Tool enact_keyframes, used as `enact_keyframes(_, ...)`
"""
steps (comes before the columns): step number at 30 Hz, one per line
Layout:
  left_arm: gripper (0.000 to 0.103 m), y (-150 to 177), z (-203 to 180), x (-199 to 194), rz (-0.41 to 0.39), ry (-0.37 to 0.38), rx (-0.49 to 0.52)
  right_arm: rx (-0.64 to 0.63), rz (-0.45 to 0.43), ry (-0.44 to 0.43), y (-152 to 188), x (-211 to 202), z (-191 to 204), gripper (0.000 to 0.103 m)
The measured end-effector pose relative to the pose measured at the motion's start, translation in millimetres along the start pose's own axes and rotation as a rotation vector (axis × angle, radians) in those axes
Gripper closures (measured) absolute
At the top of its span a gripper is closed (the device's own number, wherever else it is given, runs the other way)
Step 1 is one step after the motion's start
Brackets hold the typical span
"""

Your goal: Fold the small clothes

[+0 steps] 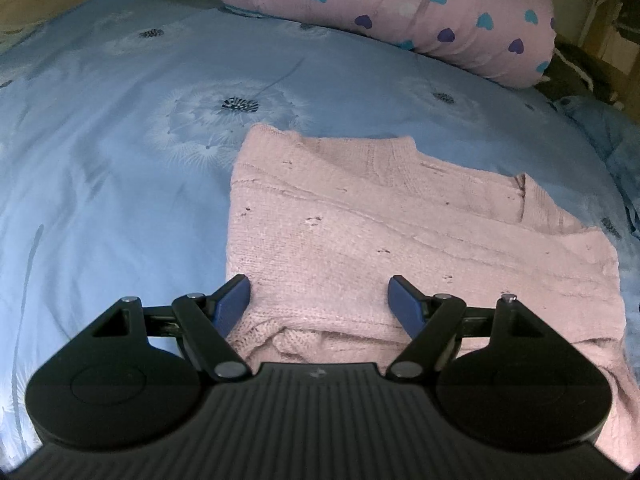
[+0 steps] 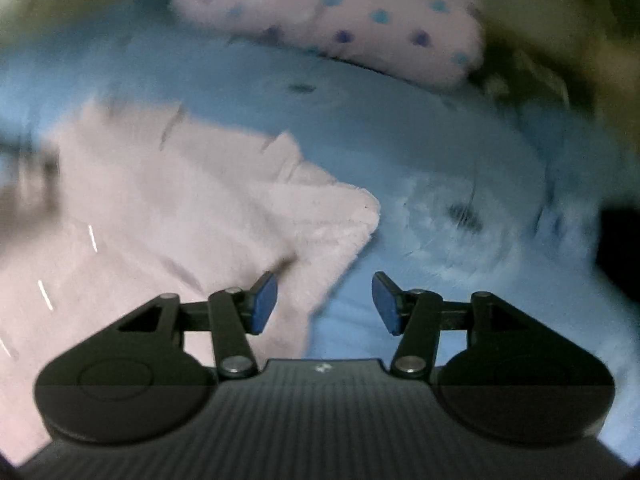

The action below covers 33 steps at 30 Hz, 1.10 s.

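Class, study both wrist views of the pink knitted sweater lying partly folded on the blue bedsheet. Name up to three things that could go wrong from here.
1. The left gripper stands open over a bunched ridge of the pink sweater; closing there might pinch several layers.
2. The right gripper is open, empty, over the sweater's edge; the flap may slip back.
3. The knit has small holes a finger could snag.
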<state>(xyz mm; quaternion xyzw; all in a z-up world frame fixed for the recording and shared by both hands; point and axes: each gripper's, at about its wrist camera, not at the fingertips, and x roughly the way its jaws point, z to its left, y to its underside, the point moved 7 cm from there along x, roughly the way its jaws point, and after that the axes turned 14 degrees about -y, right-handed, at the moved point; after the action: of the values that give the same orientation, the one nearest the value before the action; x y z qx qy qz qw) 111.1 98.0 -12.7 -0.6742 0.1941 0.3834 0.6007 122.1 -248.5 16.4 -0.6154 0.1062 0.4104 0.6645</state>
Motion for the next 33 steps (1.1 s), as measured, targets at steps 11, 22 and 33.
enact_keyframes(11,0.023,-1,3,0,0.009,0.009,-0.013,0.642,-0.041,-0.247,19,63,-14,0.048)
enact_keyframes(22,0.022,-2,-1,-6,-0.019,0.034,-0.010,0.230,-0.156,-0.101,-23,29,22,0.089)
enact_keyframes(33,0.021,5,-7,5,-0.003,-0.008,0.055,-0.158,0.070,0.185,-3,82,29,0.076)
